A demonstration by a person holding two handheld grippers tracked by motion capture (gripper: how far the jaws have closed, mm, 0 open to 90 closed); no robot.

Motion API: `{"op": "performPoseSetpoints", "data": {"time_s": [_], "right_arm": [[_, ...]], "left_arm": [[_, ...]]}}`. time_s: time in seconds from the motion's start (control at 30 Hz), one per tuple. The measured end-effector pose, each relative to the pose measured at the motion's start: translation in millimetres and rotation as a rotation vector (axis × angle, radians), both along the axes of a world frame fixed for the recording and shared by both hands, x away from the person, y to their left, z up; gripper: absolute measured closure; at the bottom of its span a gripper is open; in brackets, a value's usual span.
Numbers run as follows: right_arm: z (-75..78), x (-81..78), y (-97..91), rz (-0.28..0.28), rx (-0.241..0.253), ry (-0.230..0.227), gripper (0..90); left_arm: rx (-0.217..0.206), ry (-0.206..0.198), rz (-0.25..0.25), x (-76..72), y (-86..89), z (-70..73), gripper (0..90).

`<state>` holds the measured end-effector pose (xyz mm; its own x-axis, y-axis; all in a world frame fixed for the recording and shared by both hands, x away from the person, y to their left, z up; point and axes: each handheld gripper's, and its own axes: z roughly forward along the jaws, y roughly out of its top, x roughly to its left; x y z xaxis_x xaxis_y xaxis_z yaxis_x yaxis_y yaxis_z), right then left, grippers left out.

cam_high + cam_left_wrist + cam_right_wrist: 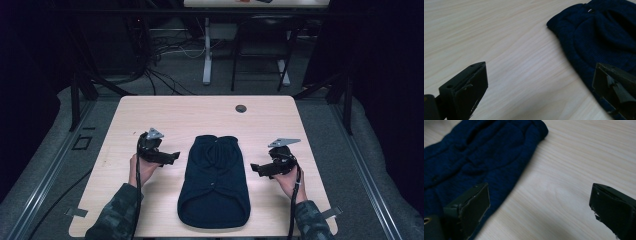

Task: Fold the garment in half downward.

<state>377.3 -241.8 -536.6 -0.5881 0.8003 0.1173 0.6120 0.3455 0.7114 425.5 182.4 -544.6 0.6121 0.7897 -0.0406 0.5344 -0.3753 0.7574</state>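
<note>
Knit cloth garment [214,180], matt navy; table [175,115] smooth pale wood-grain; tongs [540,92] matt blk.

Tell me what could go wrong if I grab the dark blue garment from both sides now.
1. The dark blue garment lies in folded layers, so either tongs may pinch just the top layer and leave it bunched.
2. Both the left tongs and right tongs are open beside it, close to the wooden table; a low approach could scrape the wood.
</note>
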Motion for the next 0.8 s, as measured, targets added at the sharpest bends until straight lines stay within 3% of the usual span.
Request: {"op": "performPoseSetpoints", "data": {"time_s": [0.5, 0.8], "right_arm": [[8.7, 38.0, 36.8, 0.071, 0.001, 0.068, 5.1], [-1.1, 61.7, 59.8, 0.077, 0.003, 0.108, 8.5]], "left_arm": [[0.013, 0.038, -0.057, 30.6, -44.2, 3.4, 0.2], [0.03, 0.074, -0.076, 43.2, -67.2, -4.9, 0.7]]}}
